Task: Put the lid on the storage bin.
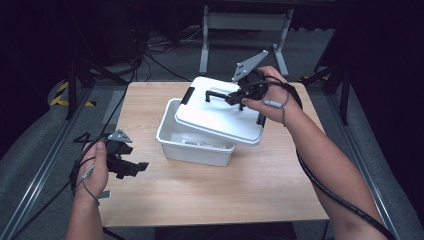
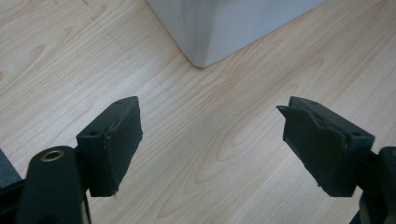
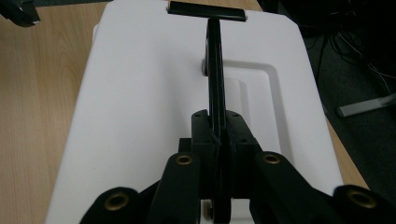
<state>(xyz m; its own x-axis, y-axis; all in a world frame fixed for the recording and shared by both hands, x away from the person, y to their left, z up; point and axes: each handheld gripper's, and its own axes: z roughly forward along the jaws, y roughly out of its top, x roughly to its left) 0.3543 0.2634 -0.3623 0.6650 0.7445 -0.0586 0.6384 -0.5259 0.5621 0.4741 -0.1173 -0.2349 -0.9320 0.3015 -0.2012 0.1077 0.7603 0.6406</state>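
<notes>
Nearest to us in the high view, our two forearms come in from the bottom edge, each hand holding a black two-jaw gripper with a cable trailing from it. Our left gripper (image 1: pixel 131 167) hangs low over the near left part of the light wooden table (image 1: pixel 220 195), and its jaws stand wide apart with nothing between them; in the left gripper view we see bare wood grain in the gap and one rounded corner of the white rectangular plastic bin (image 2: pixel 224 28) just ahead.

Our right gripper (image 1: pixel 235 97) reaches over the far middle of the table, its grey three-cornered plate tilted up. Its jaws are pressed together on the black plastic handle (image 3: pixel 215 70) that stands along the top of the flat white plastic lid (image 1: pixel 220 112). In the right gripper view the handle runs straight away from the jaws along a shallow recess in the lid, towards a black latch (image 3: pixel 207 10) at the far edge.

We see the lid lying askew and tilted on the bin (image 1: pixel 192 150): it covers the far right part, while the near left part gapes open. Through that opening a paper label (image 1: pixel 192 142) shows on the bin's floor. The bin sits near the middle of the table, well apart from our left gripper.
</notes>
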